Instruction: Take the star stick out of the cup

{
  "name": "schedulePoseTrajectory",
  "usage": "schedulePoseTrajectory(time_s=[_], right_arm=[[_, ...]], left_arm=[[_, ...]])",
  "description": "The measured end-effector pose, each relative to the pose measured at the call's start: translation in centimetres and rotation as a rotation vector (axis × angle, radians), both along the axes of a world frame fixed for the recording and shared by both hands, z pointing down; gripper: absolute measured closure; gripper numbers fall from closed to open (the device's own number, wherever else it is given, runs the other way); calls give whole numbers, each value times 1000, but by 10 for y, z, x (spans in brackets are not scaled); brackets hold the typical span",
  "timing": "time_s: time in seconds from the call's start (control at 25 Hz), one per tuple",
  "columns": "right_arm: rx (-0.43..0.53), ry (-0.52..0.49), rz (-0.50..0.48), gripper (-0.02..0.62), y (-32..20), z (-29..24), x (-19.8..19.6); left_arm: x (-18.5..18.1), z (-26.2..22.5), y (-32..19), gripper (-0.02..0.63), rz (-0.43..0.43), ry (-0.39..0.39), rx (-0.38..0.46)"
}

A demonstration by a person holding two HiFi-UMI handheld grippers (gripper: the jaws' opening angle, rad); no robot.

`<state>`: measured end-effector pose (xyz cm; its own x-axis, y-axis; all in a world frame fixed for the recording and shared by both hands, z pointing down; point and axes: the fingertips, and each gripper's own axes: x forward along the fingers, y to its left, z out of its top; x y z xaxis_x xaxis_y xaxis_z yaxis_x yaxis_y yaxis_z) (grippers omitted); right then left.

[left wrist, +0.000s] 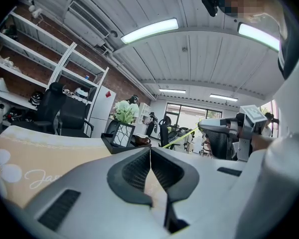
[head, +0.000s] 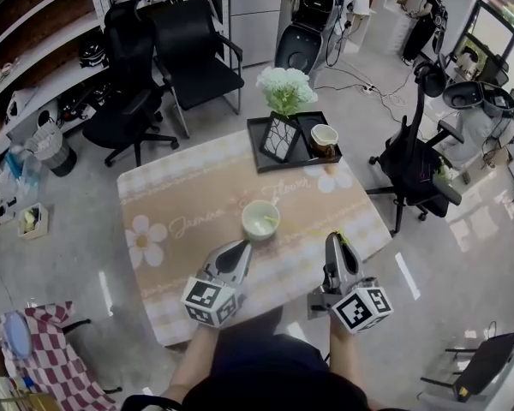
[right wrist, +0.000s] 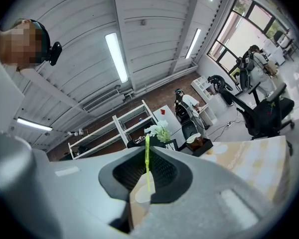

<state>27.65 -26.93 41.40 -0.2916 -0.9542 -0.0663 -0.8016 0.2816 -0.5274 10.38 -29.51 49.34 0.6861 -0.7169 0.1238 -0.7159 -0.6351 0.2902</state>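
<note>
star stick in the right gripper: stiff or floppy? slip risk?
Probably fairly stiff: the star stick runs straight past the right gripper with no visible droop. Very thin, so likely light, yet it may pivot or slip in the shut jaws. Thinness also suggests it could snap if bent.

I get bright, even light in every view. Above the table (head: 197, 204), long ceiling tubes (left wrist: 149, 30) glow nearly blown-out white, and daylight enters through windows (right wrist: 244, 31) beyond its far end. Shadows on it are soft. The glossy floor (head: 407, 276) to its right carries glare streaks. Edges bend hard, and the gripper views' corners go black.
</note>
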Motion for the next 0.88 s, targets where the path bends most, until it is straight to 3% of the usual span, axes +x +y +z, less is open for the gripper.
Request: schedulePoseTrajectory(time_s=[0.52, 0.88], right_arm=[[33, 4, 130, 580, 37, -12, 31], [7, 13, 248, 580, 70, 1, 54]], left_arm=[[12, -5, 19, 595, 73, -8, 20], [23, -4, 35, 595, 128, -14, 27]])
